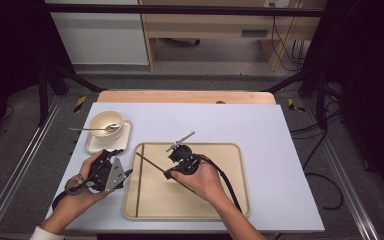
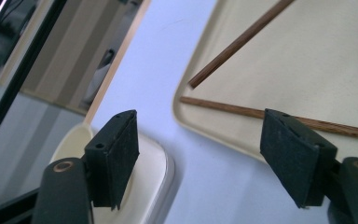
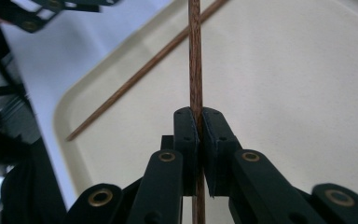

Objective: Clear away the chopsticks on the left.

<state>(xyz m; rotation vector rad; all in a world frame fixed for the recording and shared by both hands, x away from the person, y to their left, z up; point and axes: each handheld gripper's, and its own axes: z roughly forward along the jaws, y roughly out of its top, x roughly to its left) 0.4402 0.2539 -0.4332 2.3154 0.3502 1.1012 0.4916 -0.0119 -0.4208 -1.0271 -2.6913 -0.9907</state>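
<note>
white table (image 1: 280,150); right gripper (image 3: 199,121) jaws clamp chopstick (image 3: 195,56), left gripper (image 2: 200,154) jaws wide.

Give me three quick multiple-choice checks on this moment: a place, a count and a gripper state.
1. Where does the loose chopstick lie?
A in the bowl
B in the tray
C on the floor

2. How many chopsticks show?
A one
B two
C four

3. How is the right gripper?
A wide open
B shut on nothing
C shut on a chopstick

Answers: 1 B, it rests along the tray's left side. 2 B, one lies loose, one is held. 3 C, the right gripper view shows the pads pressing the stick.
</note>
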